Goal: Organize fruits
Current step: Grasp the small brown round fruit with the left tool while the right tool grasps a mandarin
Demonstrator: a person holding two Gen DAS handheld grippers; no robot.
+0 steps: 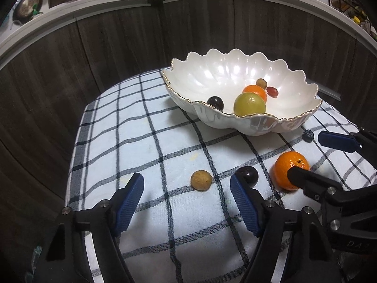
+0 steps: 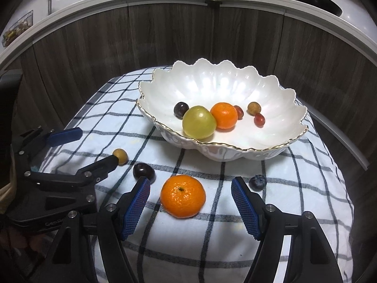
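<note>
Mandarin (image 1: 291,174) partly hidden by right gripper (image 1: 306,158) fingers (image 1: 297,175), blueberry (image 1: 308,136) dim

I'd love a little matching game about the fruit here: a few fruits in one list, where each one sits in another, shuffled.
Fruits:
1. Green fruit
2. Blueberry
3. Tangerine on the cloth
4. Small tan fruit on the cloth

Places:
A. Between the fingers of the right hand-held gripper
B. In the white bowl
C. By a fingertip of the left hand-held gripper
D. On the cloth beside the right hand-held gripper's right finger

Pairs: 1-B, 2-D, 3-A, 4-C
</note>
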